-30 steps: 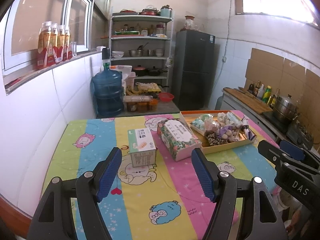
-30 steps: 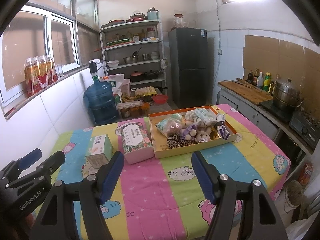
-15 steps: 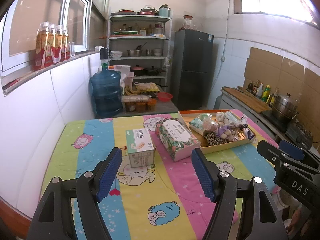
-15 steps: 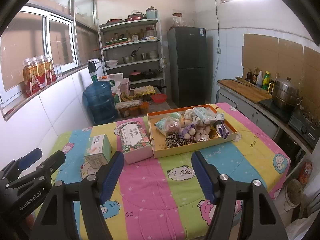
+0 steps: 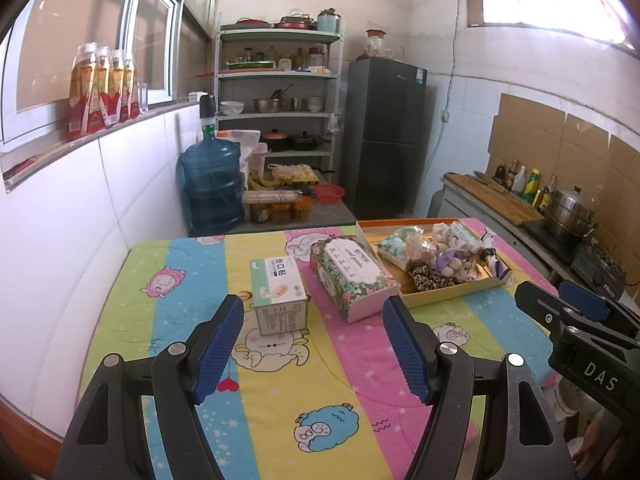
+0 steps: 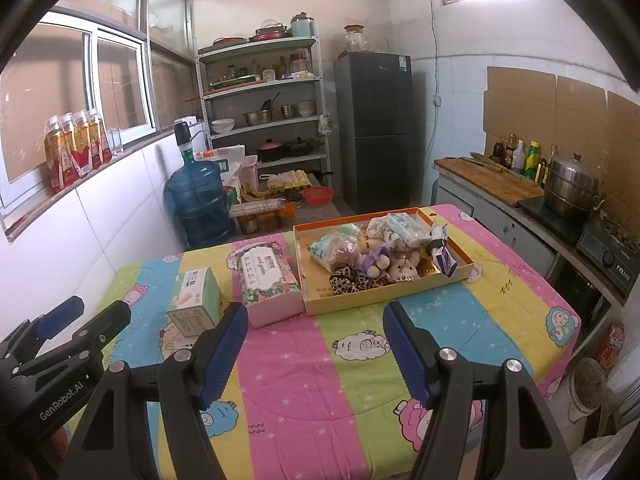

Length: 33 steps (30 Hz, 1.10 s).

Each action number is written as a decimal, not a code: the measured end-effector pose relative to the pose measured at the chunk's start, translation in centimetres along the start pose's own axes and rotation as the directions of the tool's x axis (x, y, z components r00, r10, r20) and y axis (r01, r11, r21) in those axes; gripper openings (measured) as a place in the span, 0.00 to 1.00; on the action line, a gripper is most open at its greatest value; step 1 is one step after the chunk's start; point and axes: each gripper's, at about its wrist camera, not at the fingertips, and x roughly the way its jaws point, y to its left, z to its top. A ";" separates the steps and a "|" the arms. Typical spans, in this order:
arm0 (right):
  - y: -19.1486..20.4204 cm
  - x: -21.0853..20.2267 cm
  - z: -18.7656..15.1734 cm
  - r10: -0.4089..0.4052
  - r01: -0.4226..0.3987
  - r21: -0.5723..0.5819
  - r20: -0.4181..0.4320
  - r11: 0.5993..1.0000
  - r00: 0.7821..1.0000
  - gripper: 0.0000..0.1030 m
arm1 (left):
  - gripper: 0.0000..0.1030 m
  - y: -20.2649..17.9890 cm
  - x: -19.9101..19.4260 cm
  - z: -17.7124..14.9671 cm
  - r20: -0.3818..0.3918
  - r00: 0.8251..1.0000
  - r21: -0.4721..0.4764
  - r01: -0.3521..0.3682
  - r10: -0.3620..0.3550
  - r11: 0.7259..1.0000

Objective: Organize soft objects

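An orange cardboard tray (image 6: 352, 304) on the table's far right holds several soft things: plush toys (image 6: 396, 266), a leopard-print scrunchie (image 6: 346, 282) and bagged items (image 6: 334, 246). It also shows in the left wrist view (image 5: 448, 298). A floral tissue box (image 6: 266, 274) (image 5: 350, 276) and a green-and-white box (image 6: 196, 296) (image 5: 278, 284) stand left of it. My left gripper (image 5: 314, 344) and right gripper (image 6: 314, 344) are both open, empty, held above the table's near side.
The table wears a striped cartoon cloth (image 6: 320, 380) and stands against a white tiled wall on the left. A blue water jug (image 6: 198, 204), a shelf rack (image 6: 264, 120), a dark fridge (image 6: 376, 132) and a counter with a steel pot (image 6: 570, 188) are beyond.
Both grippers have drawn back slightly and risen, so the table objects sit a little farther off. Nothing on the table has moved. Both stay open.
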 end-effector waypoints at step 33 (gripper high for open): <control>-0.2 0.0 -0.1 0.000 0.000 0.002 -0.003 1.000 1.000 0.68 | 0.71 -0.1 0.0 -0.1 0.001 1.000 0.001 -0.001 0.001 1.000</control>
